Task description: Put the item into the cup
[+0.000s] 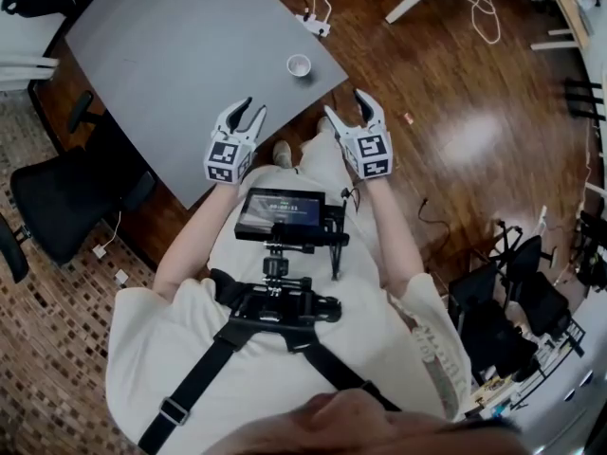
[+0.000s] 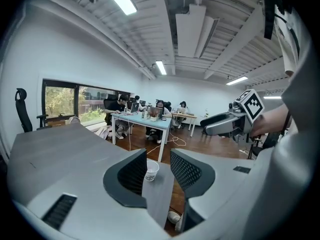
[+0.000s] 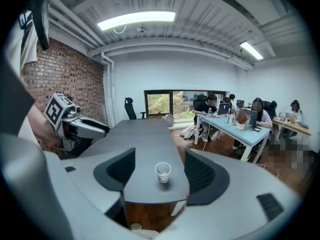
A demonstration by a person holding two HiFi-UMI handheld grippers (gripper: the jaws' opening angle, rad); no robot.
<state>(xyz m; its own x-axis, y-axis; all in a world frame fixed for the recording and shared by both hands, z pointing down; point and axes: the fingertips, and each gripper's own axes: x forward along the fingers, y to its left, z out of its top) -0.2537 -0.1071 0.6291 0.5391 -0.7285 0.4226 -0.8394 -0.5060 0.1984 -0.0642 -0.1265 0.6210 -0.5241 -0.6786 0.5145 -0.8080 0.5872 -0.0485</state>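
Observation:
A small white paper cup (image 1: 299,65) stands near the corner of the grey table (image 1: 180,55). My left gripper (image 1: 254,107) hovers over the table's near edge, open and holding nothing. My right gripper (image 1: 343,102) is off the edge, over the wooden floor, also open and holding nothing. The left gripper view shows the cup (image 2: 151,170) just inside the left jaw of the left gripper (image 2: 159,170). In the right gripper view the cup (image 3: 163,172) sits centred ahead of the right gripper (image 3: 161,170). I see no loose item, and I cannot tell what is in the cup.
A black office chair (image 1: 66,197) stands left of the table. A power strip with white cables (image 1: 313,24) lies on the floor beyond the table corner. A screen rig (image 1: 282,211) hangs on my chest. People sit at a blue desk (image 2: 150,119) far behind.

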